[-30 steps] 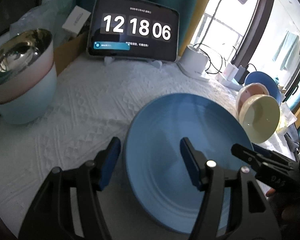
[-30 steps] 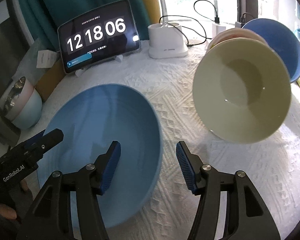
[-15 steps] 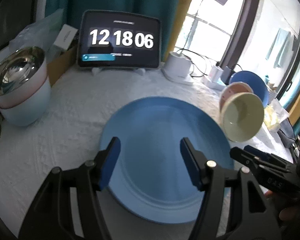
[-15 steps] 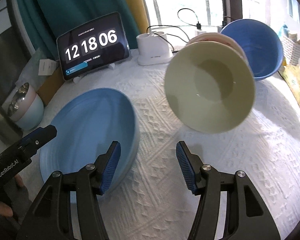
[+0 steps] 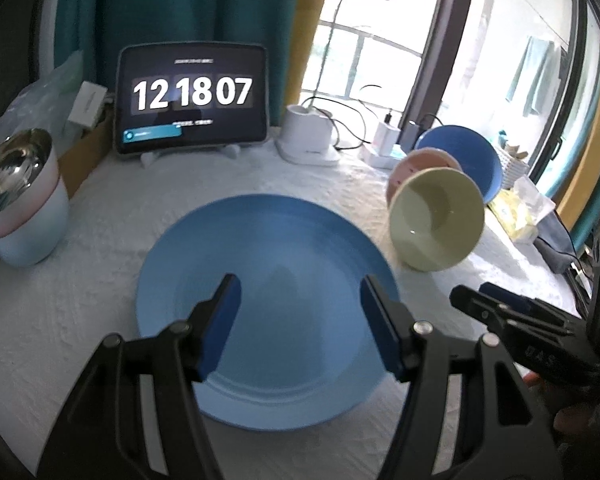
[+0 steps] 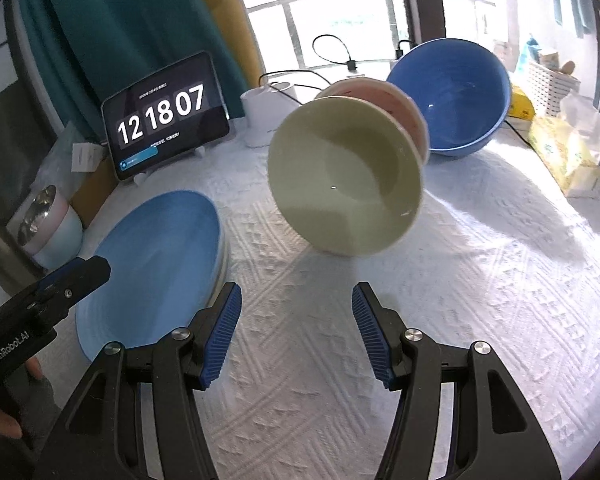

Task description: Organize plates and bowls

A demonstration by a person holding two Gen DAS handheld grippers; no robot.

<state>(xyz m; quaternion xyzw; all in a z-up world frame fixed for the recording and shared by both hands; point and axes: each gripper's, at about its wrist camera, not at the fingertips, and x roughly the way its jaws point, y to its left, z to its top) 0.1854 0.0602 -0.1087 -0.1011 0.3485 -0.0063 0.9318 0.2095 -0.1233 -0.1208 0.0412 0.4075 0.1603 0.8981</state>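
Observation:
A blue plate (image 5: 268, 304) lies flat on the white textured cloth (image 5: 80, 300); it also shows in the right wrist view (image 6: 152, 264). My left gripper (image 5: 300, 324) is open and empty above the plate's near part. A cream bowl (image 6: 344, 180) leans on its side against a pink bowl (image 6: 404, 104) and a large blue bowl (image 6: 456, 96); these show in the left wrist view as the cream bowl (image 5: 436, 220), pink bowl (image 5: 416, 164) and blue bowl (image 5: 472, 156). My right gripper (image 6: 296, 332) is open and empty over bare cloth, near the cream bowl.
Stacked bowls with a steel one on top (image 5: 16, 196) stand at the left. A tablet clock (image 5: 192, 100), a white charger base (image 5: 308, 140) with cables and a tissue pack (image 6: 564, 156) stand along the back and right.
Both grippers have pulled back and up from the blue plate, which now lies flat on the cloth. The tilted bowls look farther away.

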